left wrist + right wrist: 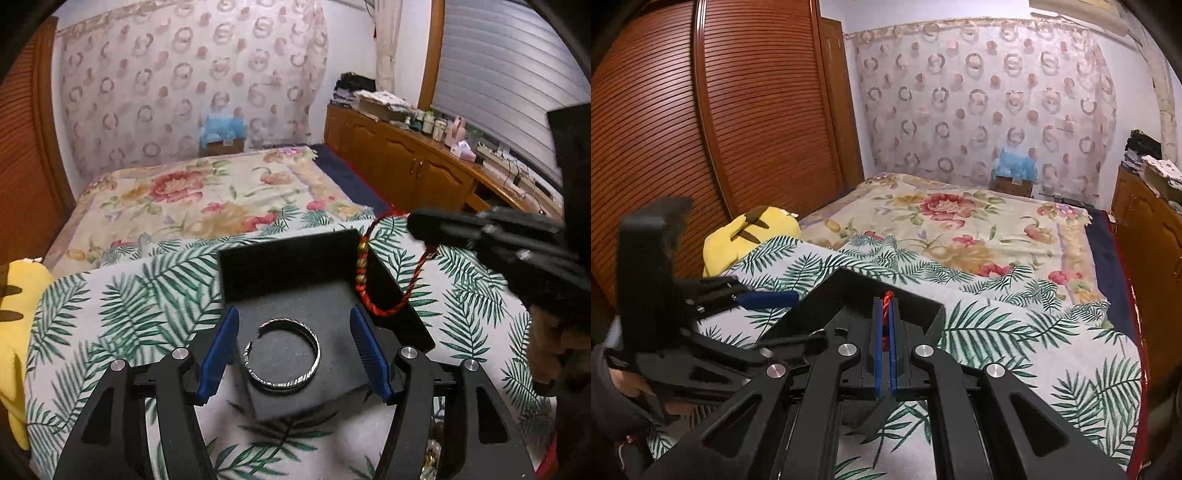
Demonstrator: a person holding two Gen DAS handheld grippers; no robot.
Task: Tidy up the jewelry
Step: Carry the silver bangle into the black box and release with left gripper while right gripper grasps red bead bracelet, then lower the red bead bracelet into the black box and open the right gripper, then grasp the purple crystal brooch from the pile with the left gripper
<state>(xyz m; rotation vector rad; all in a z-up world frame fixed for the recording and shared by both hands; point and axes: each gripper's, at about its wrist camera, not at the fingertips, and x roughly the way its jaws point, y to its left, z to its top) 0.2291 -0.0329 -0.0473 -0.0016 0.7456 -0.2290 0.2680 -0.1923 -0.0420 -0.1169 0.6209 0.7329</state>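
A black jewelry box [325, 291] is set on the leaf-print bedspread [122, 310]. The left gripper [295, 354] is held level before the box, fingers spread around the silver bangle [282, 356] inside it. Above the box's right wall, a red braided bracelet [373, 280] is pinched in the closed right gripper [885, 347].
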